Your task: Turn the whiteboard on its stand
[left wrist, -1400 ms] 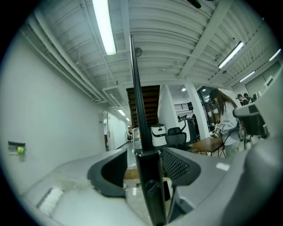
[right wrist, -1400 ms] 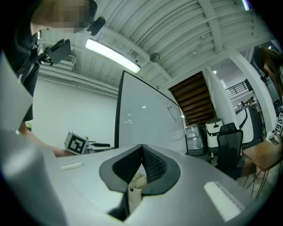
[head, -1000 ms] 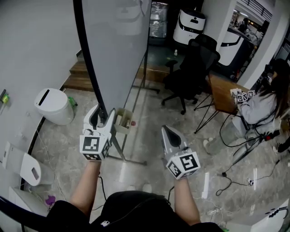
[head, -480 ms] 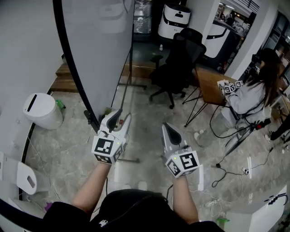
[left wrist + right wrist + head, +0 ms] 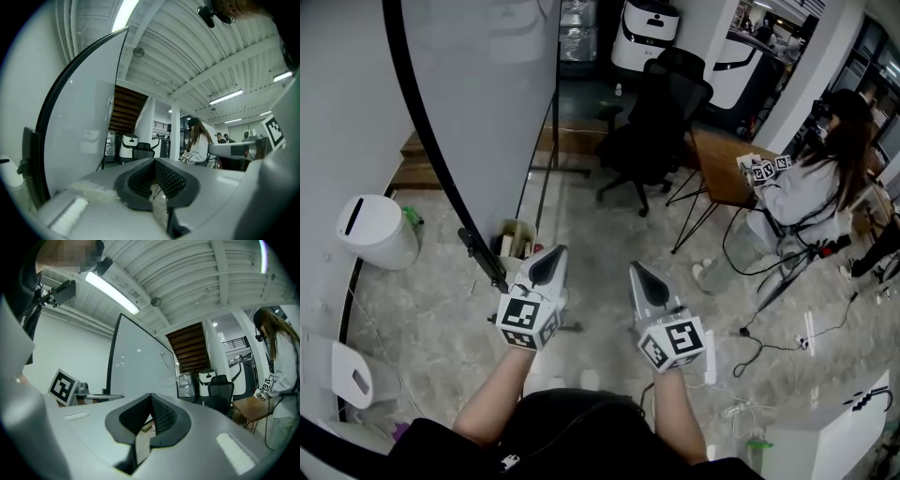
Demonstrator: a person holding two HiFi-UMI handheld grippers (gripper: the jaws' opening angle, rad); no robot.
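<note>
Whiteboard [image 5: 478, 103] stands at far left on its stand [image 5: 547, 192]. Its black frame edge [image 5: 431, 159] runs down to a lower corner just left of the left gripper [image 5: 548, 262].

- Left gripper: near that corner but not touching it. Jaws have just been closing, on nothing; its own view shows the pads met at the tips, with the board face [image 5: 79, 136] off to the left.
- Right gripper [image 5: 641, 279]: well clear of the board, to the right of the left one. Jaws together, nothing between them.

Judgement: the frame's edge is the obvious place to grip or push for a turn. With both pairs of jaws empty and closed, no hold exists now. A push with closed tips seems as likely as a regrip.

Pose: both forearms reach forward from the torso, side by side. The grippers point level toward the far side, marker cubes facing up. The left one angles slightly toward the board.

Office chair [image 5: 656, 122] and a seated person [image 5: 811, 202] are well apart on the far right.
</note>
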